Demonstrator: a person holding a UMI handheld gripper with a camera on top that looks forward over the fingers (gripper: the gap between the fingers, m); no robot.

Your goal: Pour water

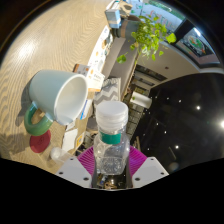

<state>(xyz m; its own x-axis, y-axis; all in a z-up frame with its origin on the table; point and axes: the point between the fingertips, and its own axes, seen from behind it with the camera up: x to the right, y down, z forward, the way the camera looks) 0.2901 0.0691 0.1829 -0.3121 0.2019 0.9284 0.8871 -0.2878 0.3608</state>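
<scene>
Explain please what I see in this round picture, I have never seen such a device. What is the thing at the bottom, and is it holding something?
There is no robot here. A person carries a hand-held gripper, and a wide-angle camera on it looks forward along its two fingers; that is why the picture looks round. The purple pads at the bottom belong to the fingers. Between them stands a clear bottle with a pale green cap, and both pads seem to press on it, so it is held. Just beyond, to one side, a pale mug is tipped with its mouth towards the camera. Next to it lies a green tape roll. Further back is a leafy plant.
</scene>
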